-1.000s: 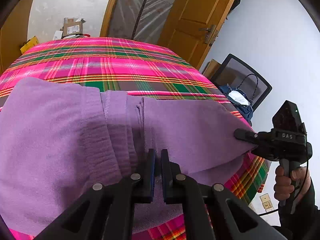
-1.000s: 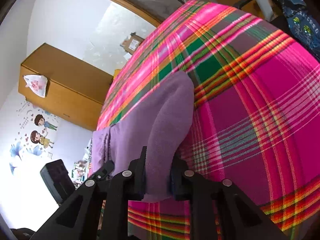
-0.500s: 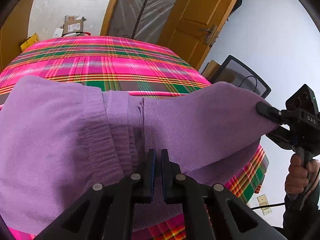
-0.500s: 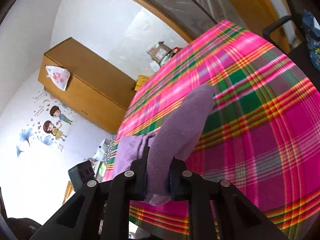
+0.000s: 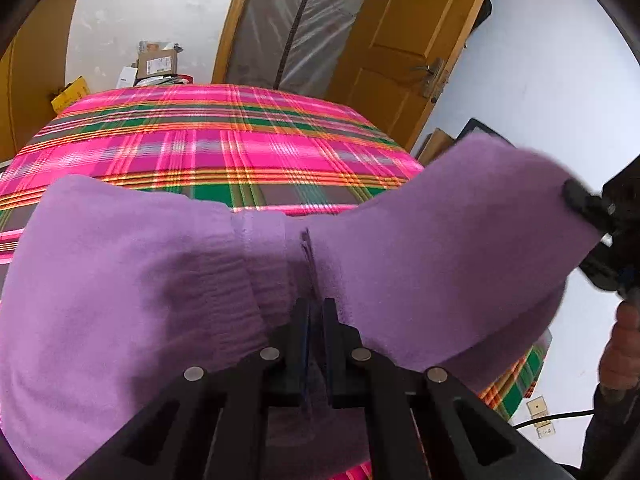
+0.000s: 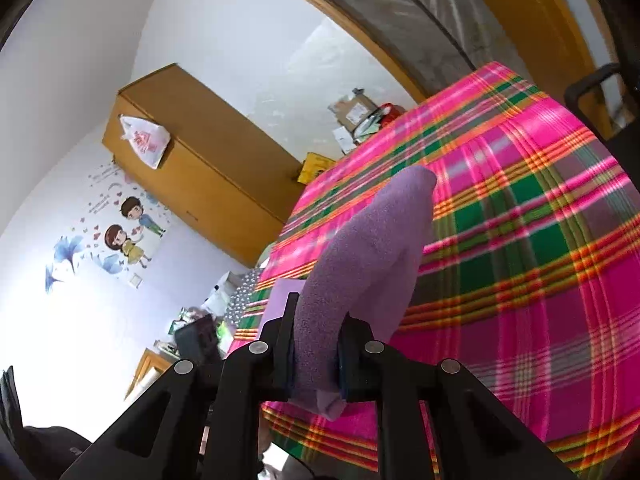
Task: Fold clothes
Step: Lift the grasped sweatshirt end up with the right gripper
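A purple fleece garment [image 5: 140, 280] lies across the near edge of a table under a pink plaid cloth [image 5: 224, 148]. My left gripper [image 5: 316, 312] is shut on its near edge at the middle, beside a ribbed band. My right gripper [image 6: 316, 320] is shut on a thick fold of the same purple garment [image 6: 372, 248], holding that end raised above the cloth. In the left wrist view the right gripper [image 5: 576, 196] shows at the far right, pinching the lifted corner, with a hand [image 5: 620, 356] below it.
A wooden door [image 5: 400, 40] and a plastic-covered opening stand behind the table. Cardboard boxes [image 5: 158, 60] sit past the far edge. A wooden cabinet [image 6: 192, 176] with a plastic bag lines the left wall. A black chair [image 6: 600, 92] stands at the table's right side.
The right gripper has lifted its end of the purple garment higher off the table, away from the edge. The left gripper has kept its hold in place.
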The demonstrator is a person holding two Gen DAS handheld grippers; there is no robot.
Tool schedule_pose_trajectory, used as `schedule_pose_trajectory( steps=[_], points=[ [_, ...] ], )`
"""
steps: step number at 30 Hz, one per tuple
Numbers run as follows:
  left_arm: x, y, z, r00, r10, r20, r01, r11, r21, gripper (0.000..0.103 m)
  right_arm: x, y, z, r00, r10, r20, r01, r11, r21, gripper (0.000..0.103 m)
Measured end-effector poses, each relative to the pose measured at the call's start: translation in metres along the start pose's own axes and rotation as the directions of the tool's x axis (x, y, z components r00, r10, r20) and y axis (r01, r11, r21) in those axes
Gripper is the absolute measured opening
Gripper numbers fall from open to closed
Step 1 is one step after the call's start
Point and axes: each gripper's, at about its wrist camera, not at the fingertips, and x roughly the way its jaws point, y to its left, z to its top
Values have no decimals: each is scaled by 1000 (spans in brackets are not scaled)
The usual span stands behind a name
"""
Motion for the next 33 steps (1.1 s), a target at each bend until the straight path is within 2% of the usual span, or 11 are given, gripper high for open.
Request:
schedule_pose_trajectory(
  steps=[7,18,30,33],
  points=[
    [1,0,-2,1000,-8,-4,8,1000,1,5,5,16,5,1000,22,-12,-22,999,-34,15],
    [-19,12,13,997,31,69,-29,999,-25,5,17,44,14,998,53,-36,-57,993,-102,15],
    [21,19,40,997,58,46,-58,998,-8,5,40,76,17,992,96,-79,-108,982,-158,15],
    [14,20,36,997,50,52,-50,999,-10,5,46,82,18,991,101,-88,-114,980,-163,15]
  ],
)
